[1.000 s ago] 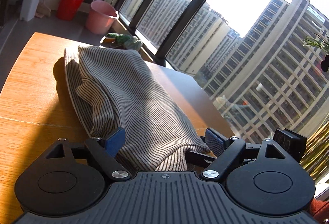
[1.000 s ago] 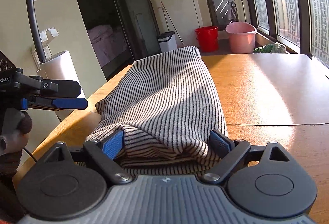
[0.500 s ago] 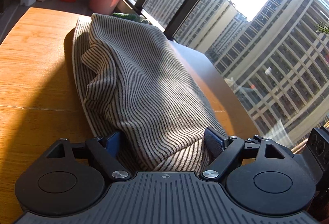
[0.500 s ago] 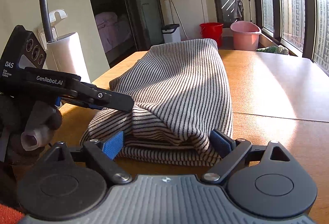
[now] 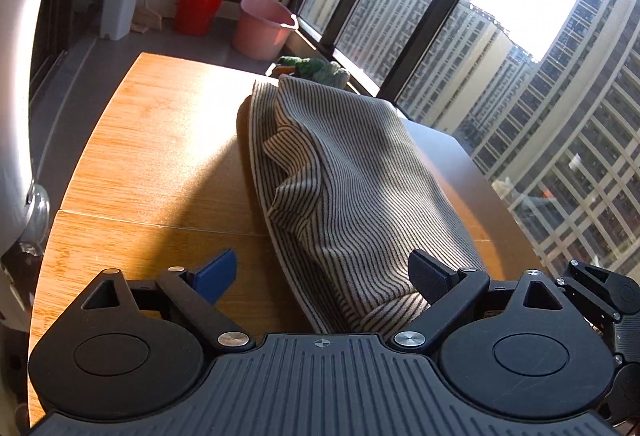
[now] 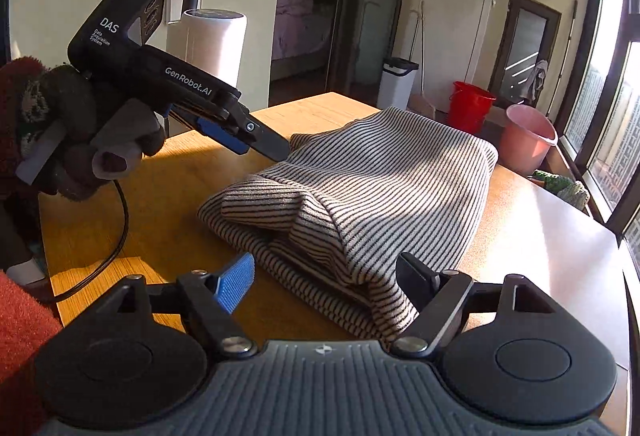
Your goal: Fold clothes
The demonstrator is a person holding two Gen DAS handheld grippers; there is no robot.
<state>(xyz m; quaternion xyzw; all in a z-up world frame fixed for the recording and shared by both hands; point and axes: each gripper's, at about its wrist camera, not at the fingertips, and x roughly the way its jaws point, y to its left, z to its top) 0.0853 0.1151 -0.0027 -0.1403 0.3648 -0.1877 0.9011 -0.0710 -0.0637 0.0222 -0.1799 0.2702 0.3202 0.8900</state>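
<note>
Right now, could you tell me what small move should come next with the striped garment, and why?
Probably smooth the bunched near end flat. The striped garment lies folded lengthwise on the table, but its near edge is rumpled, and neither hand-held gripper grips it.

striped garment [image 6: 380, 187], wooden table [image 6: 532, 228], pink bucket [image 6: 526, 139]

Hard sunlight through the tall dark-framed windows [image 5: 400, 15] blows my sky to white and glares off the orange wooden table [image 5: 160, 139]. Long shadows fall left. Fisheye bends my edges; both views stay sharp.
</note>
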